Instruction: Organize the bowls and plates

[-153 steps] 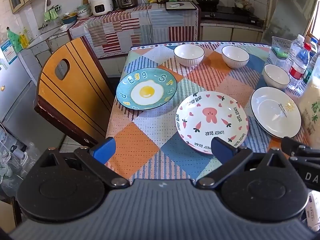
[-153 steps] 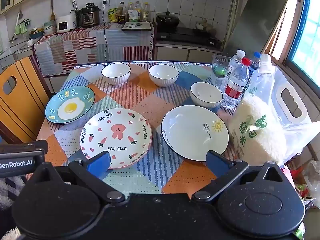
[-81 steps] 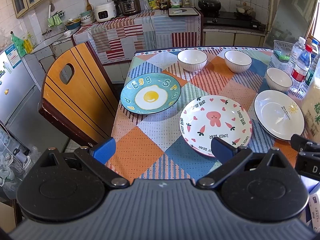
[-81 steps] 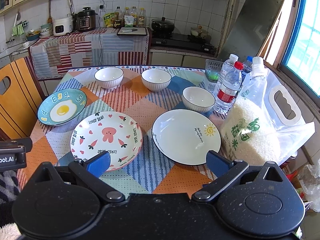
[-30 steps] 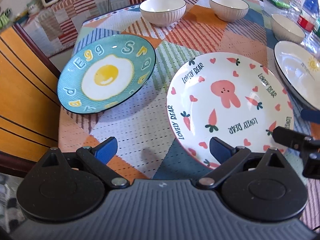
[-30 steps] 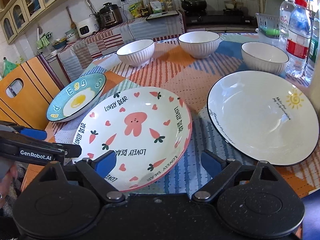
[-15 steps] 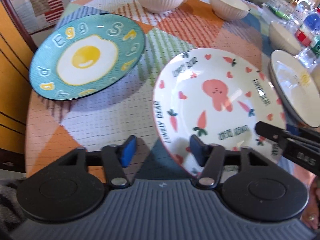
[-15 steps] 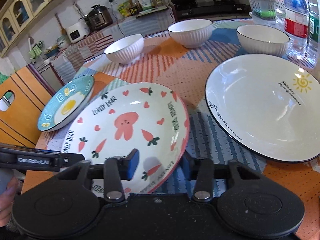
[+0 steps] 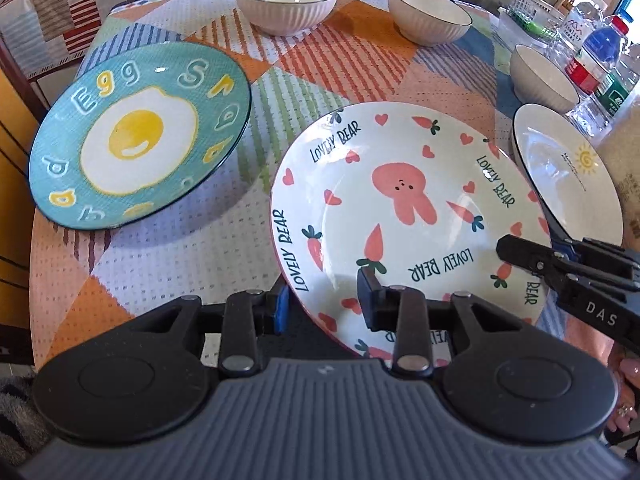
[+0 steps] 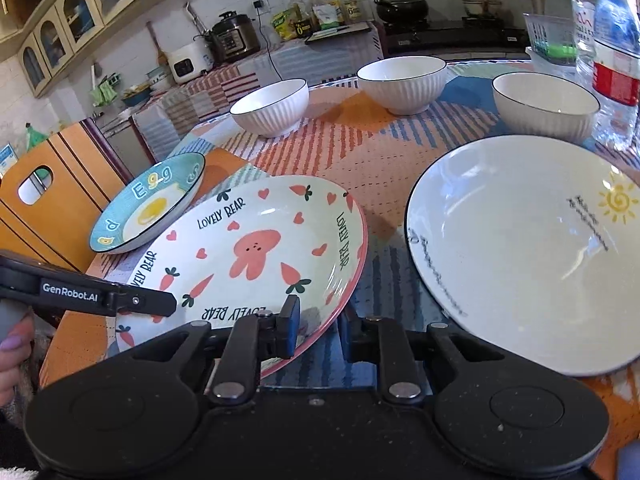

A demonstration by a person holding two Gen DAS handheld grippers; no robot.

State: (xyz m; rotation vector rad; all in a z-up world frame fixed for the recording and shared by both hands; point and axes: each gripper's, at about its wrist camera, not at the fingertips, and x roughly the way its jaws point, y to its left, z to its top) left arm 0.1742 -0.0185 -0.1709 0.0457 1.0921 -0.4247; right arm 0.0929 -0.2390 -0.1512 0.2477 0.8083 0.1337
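A white plate with a pink rabbit and carrots point(image 9: 400, 200) point(image 10: 256, 256) lies on the patchwork tablecloth. My left gripper point(image 9: 324, 304) straddles its near left rim, jaws closing, one pad inside and one outside against the rim. At the plate's near right rim, my right gripper point(image 10: 320, 328) is closing the same way. A teal fried-egg plate point(image 9: 136, 136) sits to the left and a white sun plate point(image 10: 520, 248) to the right. Three white ribbed bowls point(image 10: 270, 108) point(image 10: 402, 84) point(image 10: 546, 104) stand behind.
Water bottles point(image 10: 612, 40) and a small plastic basket point(image 10: 552, 36) stand at the far right, with a rice bag point(image 9: 624, 160) beside the sun plate. A wooden chair point(image 10: 52, 200) stands against the table's left edge. A kitchen counter runs behind.
Both grippers came down to the rabbit plate's near rim, one on each side. Their jaws went from wide open to narrow around that rim.
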